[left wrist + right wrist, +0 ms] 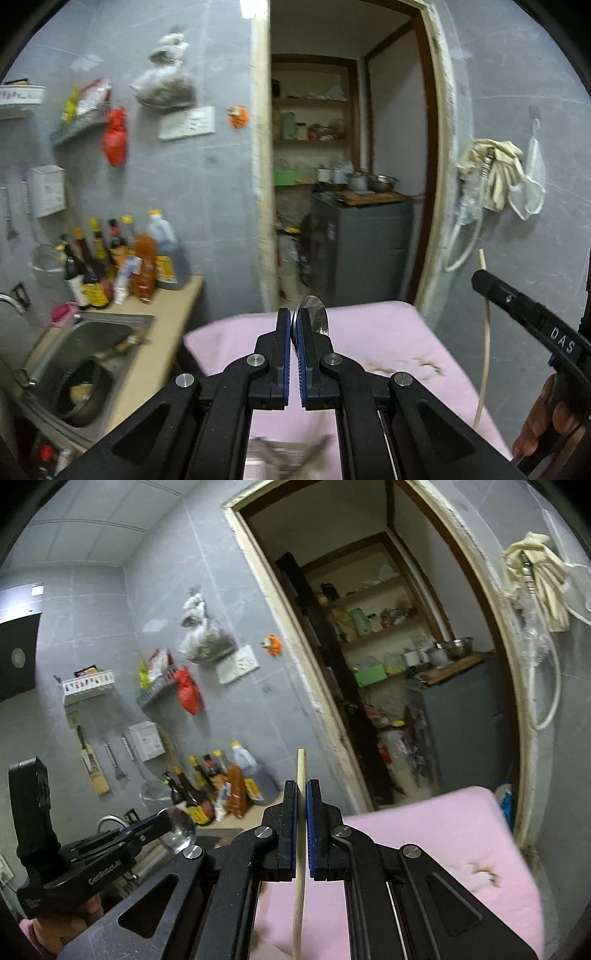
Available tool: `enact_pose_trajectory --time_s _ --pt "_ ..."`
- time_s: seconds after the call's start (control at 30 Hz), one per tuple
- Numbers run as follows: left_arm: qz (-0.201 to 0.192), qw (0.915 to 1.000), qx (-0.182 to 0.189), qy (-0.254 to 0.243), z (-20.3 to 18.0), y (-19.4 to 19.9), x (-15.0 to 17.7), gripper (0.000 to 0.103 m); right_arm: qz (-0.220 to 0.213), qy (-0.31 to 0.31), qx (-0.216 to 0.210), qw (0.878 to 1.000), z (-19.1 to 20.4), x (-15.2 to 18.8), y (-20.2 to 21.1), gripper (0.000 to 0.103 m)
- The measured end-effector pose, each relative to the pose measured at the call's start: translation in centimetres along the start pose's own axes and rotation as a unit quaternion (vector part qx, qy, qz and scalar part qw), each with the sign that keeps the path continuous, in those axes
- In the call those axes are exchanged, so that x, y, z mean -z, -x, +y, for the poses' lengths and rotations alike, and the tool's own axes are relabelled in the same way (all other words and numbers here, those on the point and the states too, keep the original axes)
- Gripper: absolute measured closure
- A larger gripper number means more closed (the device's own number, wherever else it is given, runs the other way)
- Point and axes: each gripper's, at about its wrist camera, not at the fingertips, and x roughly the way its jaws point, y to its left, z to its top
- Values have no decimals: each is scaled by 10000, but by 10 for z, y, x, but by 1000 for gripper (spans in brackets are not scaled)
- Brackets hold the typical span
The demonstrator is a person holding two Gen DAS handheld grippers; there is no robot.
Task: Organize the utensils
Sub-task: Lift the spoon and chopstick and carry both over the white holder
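My left gripper (294, 321) is shut on a metal spoon (314, 314), whose bowl sticks up past the fingertips. It also shows in the right wrist view (162, 821) at lower left, with the spoon bowl (181, 829) at its tip. My right gripper (301, 794) is shut on a pale wooden chopstick (300, 849) that stands nearly upright between the pads. In the left wrist view the right gripper (480, 277) enters from the right with the chopstick (485, 343) hanging below it. Both are held above a pink mat (388, 332).
A steel sink (85, 347) with a dark pot (79, 391) lies to the left, with sauce bottles (125, 258) on the counter behind it. An open doorway (351, 166) to a pantry is ahead. The pink mat (424, 849) has a brown stain (406, 365).
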Motion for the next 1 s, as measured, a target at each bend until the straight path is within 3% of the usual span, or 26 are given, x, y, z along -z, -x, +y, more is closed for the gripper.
enact_pose_trajectory --time_s 0.3,0.47,0.7,0.83,1.0 --pt "-42 9961 -875 138 99 16 9 99 -250 -51 -313 9992 64 17 -34 99" --pt "99 9939 -1087 154 131 10 23 99 -314 -316 -376 9983 74 37 -57 99" --pt "331 9923 -1191 -65 145 -10 47 99 -193 -358 -44 9992 70 70 -80 99" --pt "302 9917 -1227 -256 140 -18 57 99 -120 -182 204 9996 68 87 -86 99" --pt "238 9930 -1119 -280 134 -25 70 99 19 -42 226 9997 67 100 -94 99"
